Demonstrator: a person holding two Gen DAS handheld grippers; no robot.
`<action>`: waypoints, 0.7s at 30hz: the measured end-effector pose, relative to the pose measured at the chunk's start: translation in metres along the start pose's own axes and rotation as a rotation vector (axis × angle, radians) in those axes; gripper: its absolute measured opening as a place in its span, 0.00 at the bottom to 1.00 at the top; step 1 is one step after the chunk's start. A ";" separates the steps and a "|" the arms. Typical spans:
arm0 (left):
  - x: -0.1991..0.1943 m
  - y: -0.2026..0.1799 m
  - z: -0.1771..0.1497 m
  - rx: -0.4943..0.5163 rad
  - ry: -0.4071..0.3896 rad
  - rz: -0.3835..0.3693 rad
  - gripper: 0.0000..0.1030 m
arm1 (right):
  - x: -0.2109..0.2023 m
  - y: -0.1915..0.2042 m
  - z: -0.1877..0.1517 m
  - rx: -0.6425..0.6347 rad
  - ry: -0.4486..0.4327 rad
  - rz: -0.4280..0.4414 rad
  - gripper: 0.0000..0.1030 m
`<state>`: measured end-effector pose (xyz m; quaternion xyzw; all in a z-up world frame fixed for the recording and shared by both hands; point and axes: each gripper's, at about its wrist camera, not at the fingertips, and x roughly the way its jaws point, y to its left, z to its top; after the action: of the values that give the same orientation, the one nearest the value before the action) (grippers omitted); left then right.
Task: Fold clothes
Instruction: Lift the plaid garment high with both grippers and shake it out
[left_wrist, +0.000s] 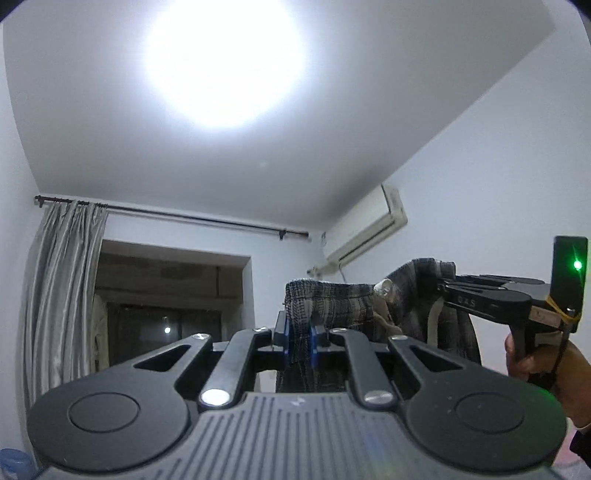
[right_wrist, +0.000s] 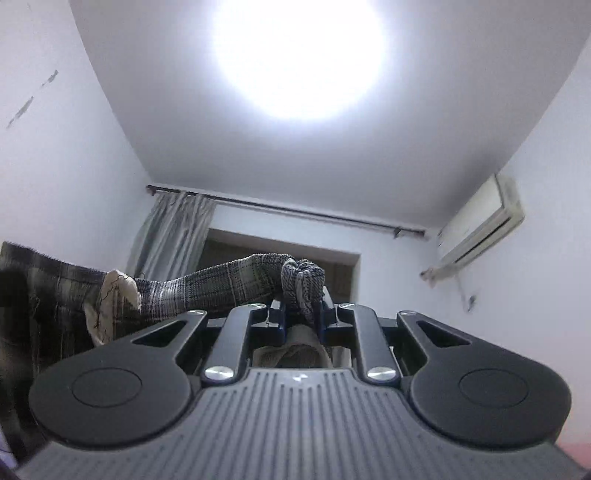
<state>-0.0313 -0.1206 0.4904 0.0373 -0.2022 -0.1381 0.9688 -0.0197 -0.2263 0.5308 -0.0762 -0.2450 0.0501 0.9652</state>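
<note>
A grey plaid garment hangs in the air, held up between both grippers with its waistband stretched across. My left gripper is shut on one end of the waistband, blue pads pinching the cloth. My right gripper is shut on the other bunched end; it also shows in the left wrist view at the right, held by a hand. In the right wrist view the garment stretches left, with a cream inner pocket turned out. Both cameras tilt up toward the ceiling.
A bright ceiling lamp glares overhead. A grey curtain hangs left of a dark window. An air conditioner is mounted on the right wall. A blue bottle top sits at the bottom left.
</note>
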 end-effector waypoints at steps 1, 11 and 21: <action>0.005 -0.003 0.004 -0.014 -0.003 -0.002 0.11 | 0.004 -0.005 0.010 -0.015 -0.004 -0.014 0.13; 0.011 0.019 -0.021 -0.081 0.068 0.053 0.11 | 0.057 0.015 -0.018 -0.067 0.044 0.029 0.13; -0.089 0.109 -0.193 -0.109 0.329 0.389 0.11 | 0.076 0.173 -0.214 -0.107 0.252 0.400 0.13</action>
<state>-0.0050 0.0120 0.2940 -0.0327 -0.0377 0.0482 0.9976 0.1393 -0.0722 0.3508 -0.1798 -0.1051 0.2174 0.9536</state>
